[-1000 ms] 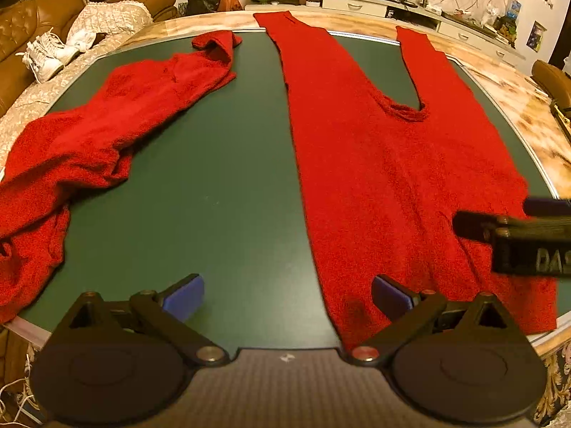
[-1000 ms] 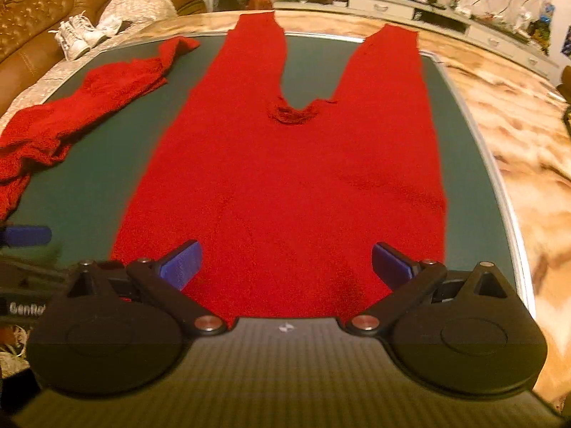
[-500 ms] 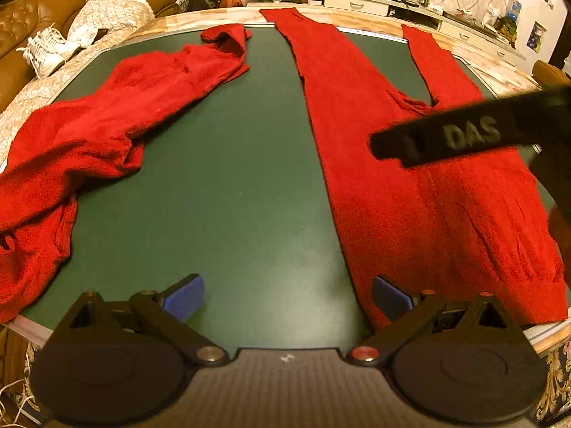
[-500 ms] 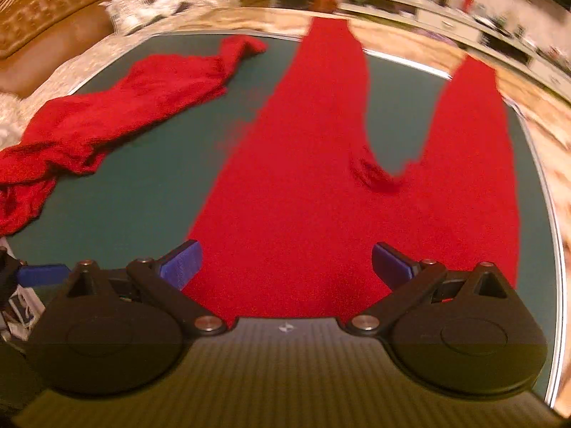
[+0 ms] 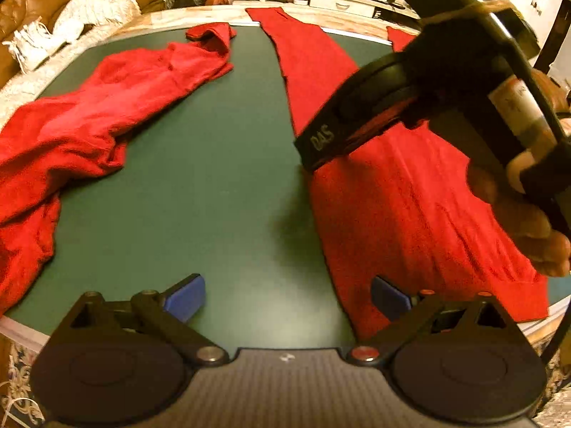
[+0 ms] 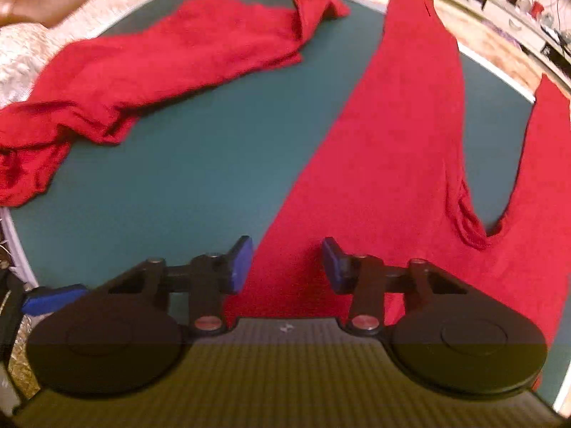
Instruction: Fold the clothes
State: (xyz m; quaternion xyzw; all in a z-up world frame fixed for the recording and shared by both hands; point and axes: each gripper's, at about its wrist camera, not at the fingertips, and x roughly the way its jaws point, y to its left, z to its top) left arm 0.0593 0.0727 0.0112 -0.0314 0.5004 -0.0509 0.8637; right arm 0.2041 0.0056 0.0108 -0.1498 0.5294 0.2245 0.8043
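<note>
Red trousers lie flat on the green table top, waistband nearest, legs pointing away. A second red garment lies crumpled to their left. My right gripper hovers over the left edge of the trousers near the waist. Its jaws are closing, with the cloth edge under the gap and the pads not pressing on it. My left gripper stands open over bare table beside the trousers. In the left wrist view, the right gripper's black housing and the hand holding it cover part of the trousers.
The table's pale marble rim runs close to both grippers. A brown sofa with a white throw and white shoes stands beyond the far left. A sideboard with small items lines the back wall. Green surface shows between the two garments.
My right gripper has swept left across the trousers to their left edge, rolled, and narrowed its jaws from wide open. The left gripper has barely moved.
</note>
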